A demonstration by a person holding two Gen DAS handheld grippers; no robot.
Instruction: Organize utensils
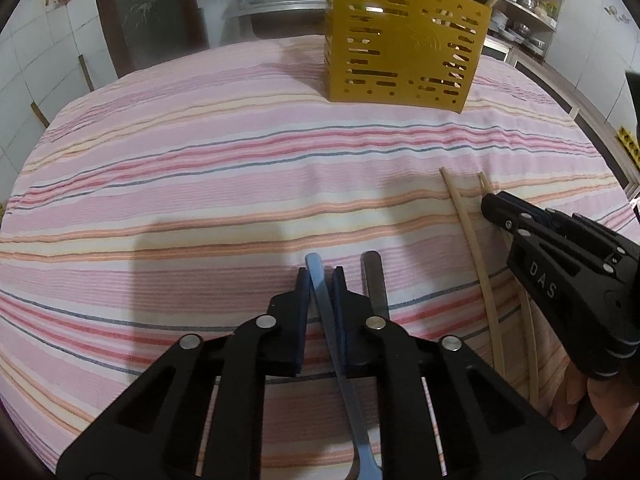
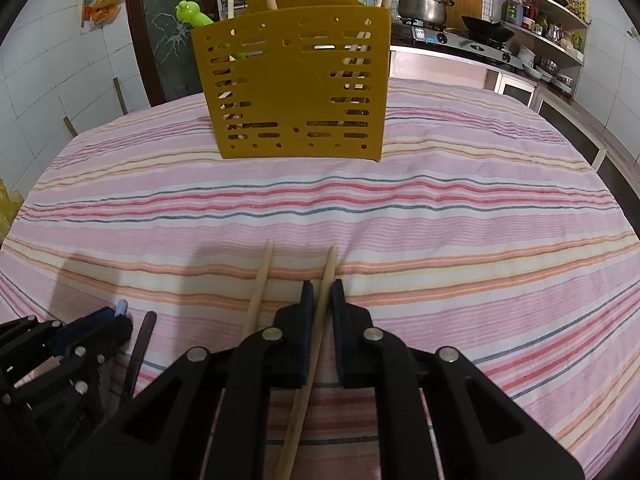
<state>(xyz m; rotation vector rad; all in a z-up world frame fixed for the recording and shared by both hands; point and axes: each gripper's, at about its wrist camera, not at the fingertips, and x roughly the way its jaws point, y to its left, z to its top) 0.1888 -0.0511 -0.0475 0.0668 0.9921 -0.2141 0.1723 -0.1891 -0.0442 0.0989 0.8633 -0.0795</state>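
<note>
My left gripper (image 1: 321, 276) is shut on a light blue utensil handle (image 1: 320, 280) that runs back under the camera. A dark metal handle (image 1: 375, 280) lies on the cloth just right of it. My right gripper (image 2: 321, 290) is shut on a wooden chopstick (image 2: 329, 268); a second chopstick (image 2: 262, 280) lies loose to its left. In the left wrist view the right gripper (image 1: 494, 204) shows at the right with both chopsticks (image 1: 460, 208). The left gripper (image 2: 120, 316) shows at lower left in the right wrist view. A yellow slotted holder (image 1: 404, 44) (image 2: 296, 88) stands at the table's far side, with utensils in it.
A pink striped cloth (image 1: 200, 184) (image 2: 460, 220) covers the table. Behind it stand a stove with a pot (image 2: 424, 6), a pan and shelves of kitchenware at the right, a tiled wall at the left. A person's hand (image 1: 600, 408) shows at lower right.
</note>
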